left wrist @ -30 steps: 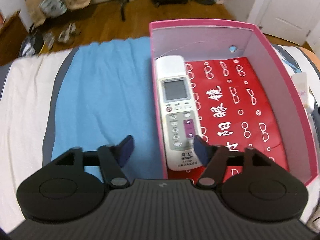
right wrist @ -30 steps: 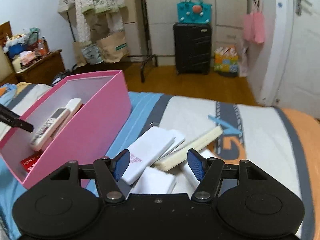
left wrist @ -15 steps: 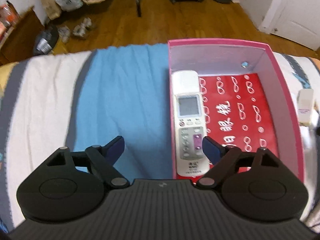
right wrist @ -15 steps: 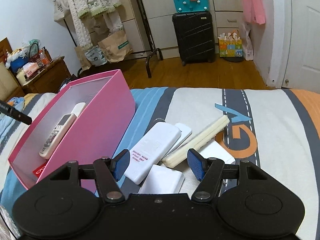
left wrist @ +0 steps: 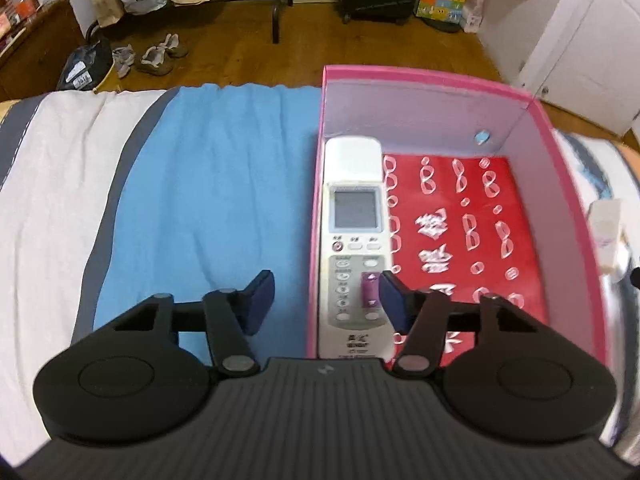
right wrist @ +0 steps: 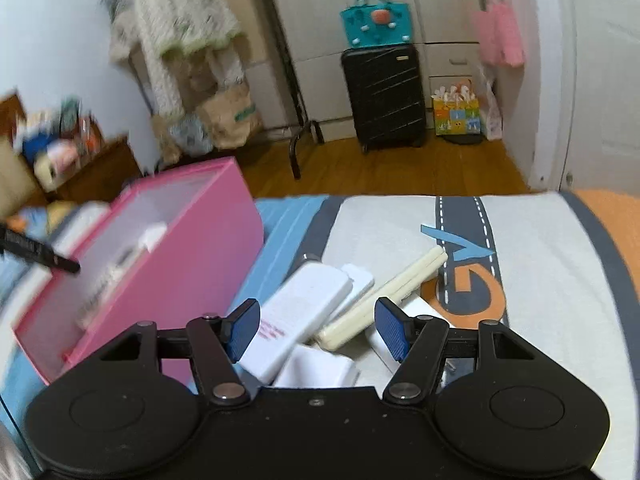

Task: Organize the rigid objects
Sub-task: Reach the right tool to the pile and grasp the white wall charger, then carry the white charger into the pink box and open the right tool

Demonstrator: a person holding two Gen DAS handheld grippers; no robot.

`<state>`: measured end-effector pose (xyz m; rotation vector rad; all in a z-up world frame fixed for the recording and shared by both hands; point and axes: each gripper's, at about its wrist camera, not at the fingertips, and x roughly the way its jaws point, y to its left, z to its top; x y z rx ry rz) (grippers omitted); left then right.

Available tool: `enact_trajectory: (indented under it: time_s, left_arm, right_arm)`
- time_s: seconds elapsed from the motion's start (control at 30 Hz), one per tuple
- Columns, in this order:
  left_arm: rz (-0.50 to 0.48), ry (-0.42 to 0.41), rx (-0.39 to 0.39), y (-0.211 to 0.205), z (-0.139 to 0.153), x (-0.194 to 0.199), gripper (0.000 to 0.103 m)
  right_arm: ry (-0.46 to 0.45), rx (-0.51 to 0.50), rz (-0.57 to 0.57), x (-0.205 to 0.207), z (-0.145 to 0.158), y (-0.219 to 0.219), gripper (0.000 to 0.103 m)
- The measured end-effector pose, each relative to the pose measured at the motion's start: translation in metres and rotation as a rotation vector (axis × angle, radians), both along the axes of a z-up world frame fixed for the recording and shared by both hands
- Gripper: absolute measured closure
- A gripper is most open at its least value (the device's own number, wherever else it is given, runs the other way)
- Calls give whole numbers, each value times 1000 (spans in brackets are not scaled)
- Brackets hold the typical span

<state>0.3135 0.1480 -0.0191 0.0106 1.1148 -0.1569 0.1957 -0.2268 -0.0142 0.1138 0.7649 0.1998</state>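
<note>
A pink box with a red printed floor stands on the bed; it also shows in the right wrist view. A white remote lies inside along its left wall. My left gripper is open and empty, above the remote's near end. My right gripper is open and empty, above a pile to the right of the box: a white slab-shaped case, a cream stick-like piece and other white flat objects.
The bedcover has a blue stripe left of the box and a road print on the right. Beyond the bed edge are a wooden floor, a black suitcase, a clothes rack and a white door.
The left gripper has drawn back from the box, its jaws wider apart, the remote left lying inside. The right view has swung a little over the pile.
</note>
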Motion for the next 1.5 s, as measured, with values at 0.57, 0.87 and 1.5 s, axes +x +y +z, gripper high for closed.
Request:
enact_trajectory:
  time_s: [0.57,0.87,1.5]
  left_arm:
    - [22,-28,-91,16,-16,0,98]
    - [50,-5,-136,26,-21,2,98]
    - [95,-3,-160,30,-20,-1,97]
  right_arm:
    - [246,-180,-66,25,-54,49,39]
    - [260,-45,-56,4,-36,43,46]
    - [65,-1,-124,-34,5,29,46]
